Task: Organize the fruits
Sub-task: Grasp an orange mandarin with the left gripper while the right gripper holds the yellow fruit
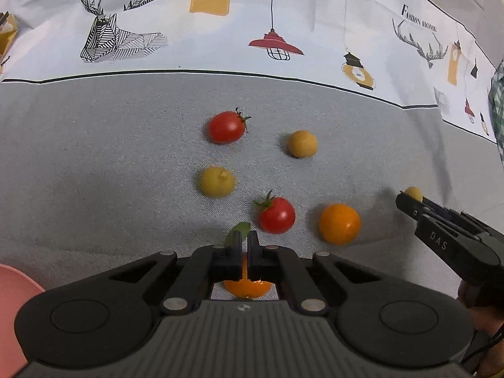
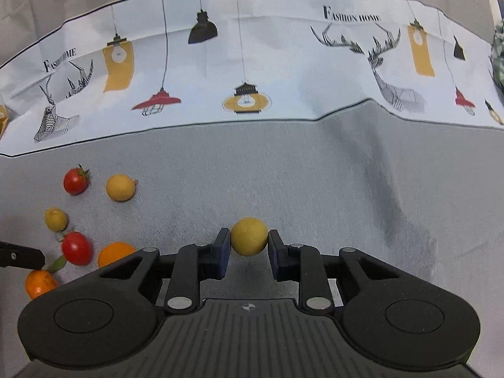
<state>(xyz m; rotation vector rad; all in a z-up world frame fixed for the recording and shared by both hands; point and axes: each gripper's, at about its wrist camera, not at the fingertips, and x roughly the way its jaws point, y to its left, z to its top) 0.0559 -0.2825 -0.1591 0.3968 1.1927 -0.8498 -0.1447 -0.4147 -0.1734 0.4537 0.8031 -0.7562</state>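
Your left claw was nearly shut on the leafed orange fruit's leaf. Just beyond lay a red tomato. Farther right, your right claw clamped a yellow fruit.

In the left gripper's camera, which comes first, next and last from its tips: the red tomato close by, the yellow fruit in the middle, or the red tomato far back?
From the left gripper, nearest first:
1. The near red tomato, just right of the tips.
2. The yellow fruit, farther up and slightly left.
3. The far red tomato, behind the yellow fruit, near the patterned cloth.
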